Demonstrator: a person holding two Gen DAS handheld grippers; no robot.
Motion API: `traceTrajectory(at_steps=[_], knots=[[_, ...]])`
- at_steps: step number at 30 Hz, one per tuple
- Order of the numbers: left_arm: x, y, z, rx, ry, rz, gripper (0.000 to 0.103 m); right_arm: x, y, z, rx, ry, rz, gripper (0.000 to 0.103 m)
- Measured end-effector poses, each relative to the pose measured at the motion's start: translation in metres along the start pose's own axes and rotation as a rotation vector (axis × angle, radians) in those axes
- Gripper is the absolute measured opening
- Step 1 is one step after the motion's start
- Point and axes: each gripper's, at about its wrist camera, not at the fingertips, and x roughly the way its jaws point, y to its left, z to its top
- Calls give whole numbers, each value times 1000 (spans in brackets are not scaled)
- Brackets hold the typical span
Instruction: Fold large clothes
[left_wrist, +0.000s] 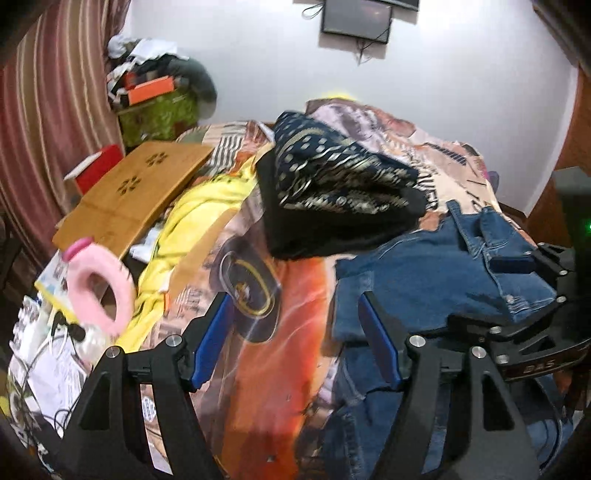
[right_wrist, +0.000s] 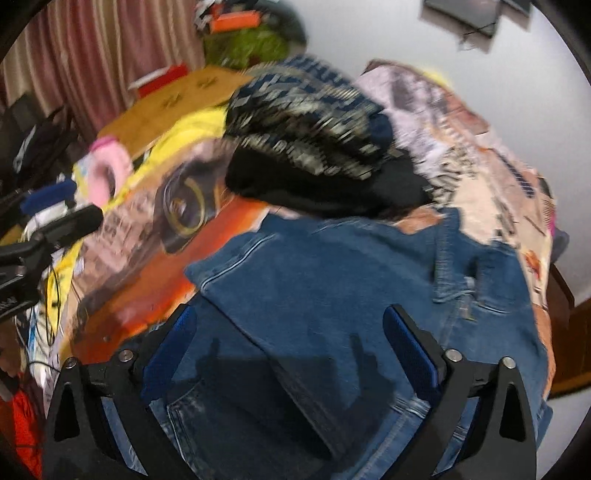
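Blue jeans (left_wrist: 424, 280) lie partly folded on a bed with a printed orange sheet (left_wrist: 280, 369). In the right wrist view my right gripper (right_wrist: 290, 314) hangs open just above the jeans (right_wrist: 332, 277), with denim below the gap and nothing pinched. My left gripper (left_wrist: 295, 306) stands open over the bare sheet, left of the jeans' edge, with nothing between its blue pads. Behind the jeans sits a folded stack of clothes: a dark blue patterned garment (left_wrist: 332, 173) on a black one (left_wrist: 332, 229).
A yellow cloth (left_wrist: 192, 221), a wooden lap table (left_wrist: 136, 192) and a pink fluffy ring (left_wrist: 99, 291) crowd the bed's left side, with papers and cables (left_wrist: 44, 350) near the corner. A green box (left_wrist: 159, 114) and a striped curtain (left_wrist: 44, 110) stand behind.
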Motion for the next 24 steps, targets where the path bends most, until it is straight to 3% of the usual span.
traceTrajectory(at_steps=[6, 10, 13, 16, 18, 24], knots=[[10, 9, -11, -30, 36, 13, 69, 45, 21, 1, -89, 139, 16, 81], [17, 13, -13, -50, 60, 11, 69, 71, 27, 2, -82, 212, 49, 78], [19, 14, -15, -58, 70, 10, 69, 80, 27, 3, -81, 197, 16, 62], [20, 14, -17, -59, 77, 12, 69, 79, 26, 4, -78, 179, 31, 35], [22, 14, -19, -62, 86, 13, 69, 74, 21, 3, -65, 158, 20, 10], [24, 12, -19, -61, 99, 23, 69, 30, -2, 11, 29, 28, 48, 7]])
